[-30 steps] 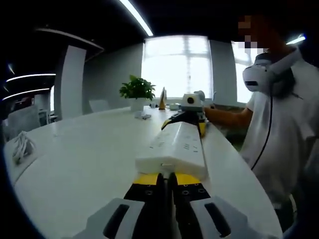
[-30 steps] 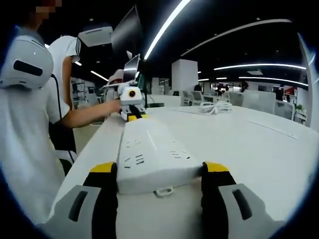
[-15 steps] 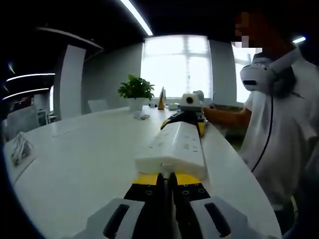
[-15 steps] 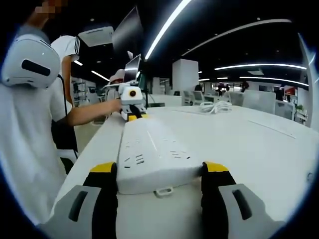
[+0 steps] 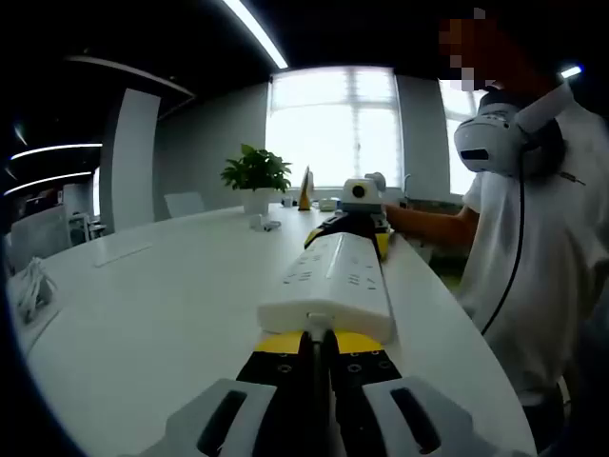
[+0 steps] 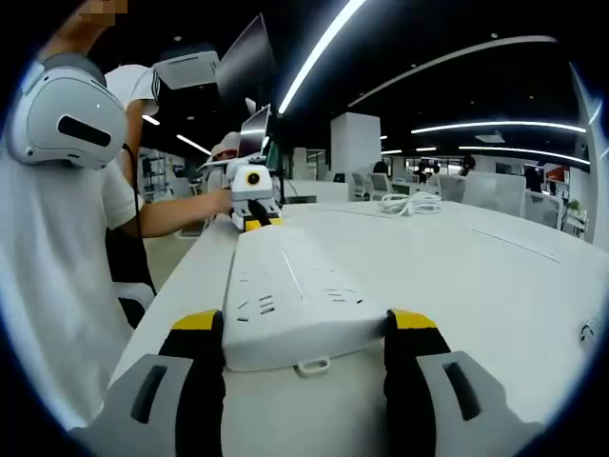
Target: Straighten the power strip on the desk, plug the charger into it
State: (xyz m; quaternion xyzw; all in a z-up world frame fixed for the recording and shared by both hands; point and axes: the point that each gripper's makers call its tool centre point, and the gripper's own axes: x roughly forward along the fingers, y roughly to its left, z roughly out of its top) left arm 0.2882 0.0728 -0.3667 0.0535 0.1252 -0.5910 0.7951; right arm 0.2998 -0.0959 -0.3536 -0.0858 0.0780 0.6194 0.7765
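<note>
Both views look low and close along the power strip (image 5: 332,286) from opposite ends, facing each other.

The left gripper (image 5: 318,345) has its jaws pressed together and pointing forward, while the right gripper (image 6: 304,328) has its jaws spread wide apart, and the person's forearm (image 5: 433,225) reaches to it, hand (image 6: 221,202) at its back.

A person in a white short-sleeved shirt (image 5: 533,248) wears a white headset (image 6: 67,119) hanging at the chest, apparently on a dark cable (image 5: 512,257).
</note>
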